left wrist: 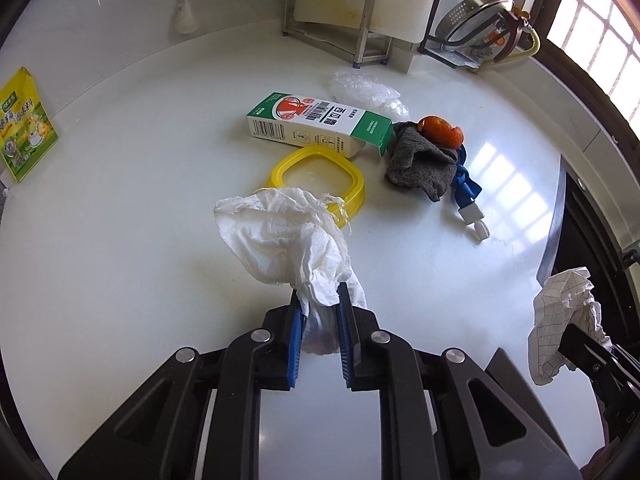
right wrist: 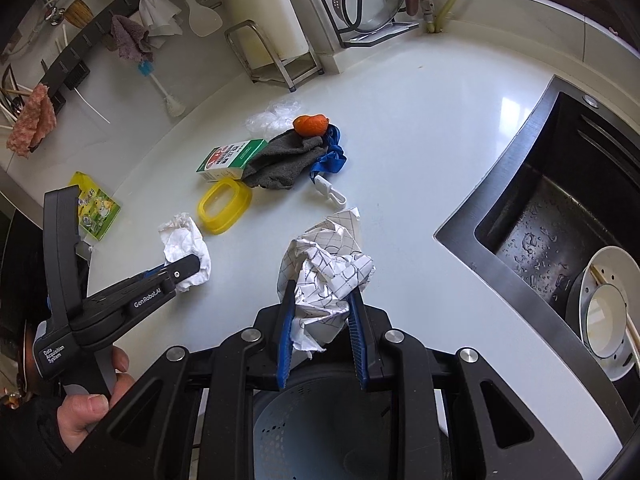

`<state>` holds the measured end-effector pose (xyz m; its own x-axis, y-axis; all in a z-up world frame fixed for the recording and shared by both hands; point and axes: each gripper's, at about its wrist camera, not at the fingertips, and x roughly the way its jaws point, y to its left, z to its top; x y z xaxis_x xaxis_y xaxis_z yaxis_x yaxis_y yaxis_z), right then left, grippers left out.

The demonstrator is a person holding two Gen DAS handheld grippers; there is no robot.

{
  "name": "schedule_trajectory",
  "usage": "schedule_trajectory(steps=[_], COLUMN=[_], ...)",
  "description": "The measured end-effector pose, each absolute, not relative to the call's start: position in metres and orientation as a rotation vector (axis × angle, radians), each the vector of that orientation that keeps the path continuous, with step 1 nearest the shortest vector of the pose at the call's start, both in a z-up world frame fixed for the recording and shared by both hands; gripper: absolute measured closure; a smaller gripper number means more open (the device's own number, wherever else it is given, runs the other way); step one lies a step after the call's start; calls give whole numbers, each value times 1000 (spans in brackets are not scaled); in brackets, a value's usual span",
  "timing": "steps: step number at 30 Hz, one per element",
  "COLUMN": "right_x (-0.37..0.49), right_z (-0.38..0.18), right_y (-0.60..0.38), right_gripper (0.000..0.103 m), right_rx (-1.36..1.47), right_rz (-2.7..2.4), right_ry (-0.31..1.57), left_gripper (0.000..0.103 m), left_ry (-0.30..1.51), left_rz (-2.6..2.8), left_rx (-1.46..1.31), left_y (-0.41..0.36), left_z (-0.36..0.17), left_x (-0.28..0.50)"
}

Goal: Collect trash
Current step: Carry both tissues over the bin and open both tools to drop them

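I am over a white kitchen table (left wrist: 120, 240), with a dark sink (right wrist: 560, 208) cut into its right end and a dish rack (left wrist: 480, 20) at its far edge by the window.

My left claw (left wrist: 318, 300) is clenched on one crumpled white tissue (left wrist: 280, 236), held up over the near part of the table; the blue pads (left wrist: 295, 332) pinch its lower tail. My right claw (right wrist: 322, 308) is clenched on one crumpled sheet of grid-lined paper (right wrist: 328, 264), at the near edge of the table next to the sink. Below that claw I see a pale perforated basket (right wrist: 320, 432), just off the table's near edge.

On the table I count one green-and-white carton (left wrist: 316, 124) lying on its side, one yellow ring-shaped lid (left wrist: 320, 178) just in front of it, one grey cloth (left wrist: 420, 162) touching the carton's open end, one piece of orange peel (left wrist: 440, 130) resting on the cloth, one blue strap with a white clip (left wrist: 470, 200) beside the cloth, and one clear plastic wad (left wrist: 364, 90) behind the carton. One yellow-green packet (left wrist: 26, 128) stands well apart at the left edge.
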<state>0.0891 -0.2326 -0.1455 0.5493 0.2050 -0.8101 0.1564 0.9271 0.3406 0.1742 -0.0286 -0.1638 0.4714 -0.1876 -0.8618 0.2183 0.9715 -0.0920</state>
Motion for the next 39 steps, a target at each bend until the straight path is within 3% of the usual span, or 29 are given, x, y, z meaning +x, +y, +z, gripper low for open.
schedule_trajectory(steps=[13, 39], right_x=[26, -67], right_z=[-132, -155], right_y=[-237, -250], right_gripper=[79, 79], right_rx=[370, 313], right_rz=[91, 240], right_ry=[1029, 1142], left_gripper=[87, 87], left_ry=[1014, 1106], left_rz=[-259, -295], left_rx=[79, 105], left_y=[-21, -74], left_z=[-130, -156], left_x=[89, -27])
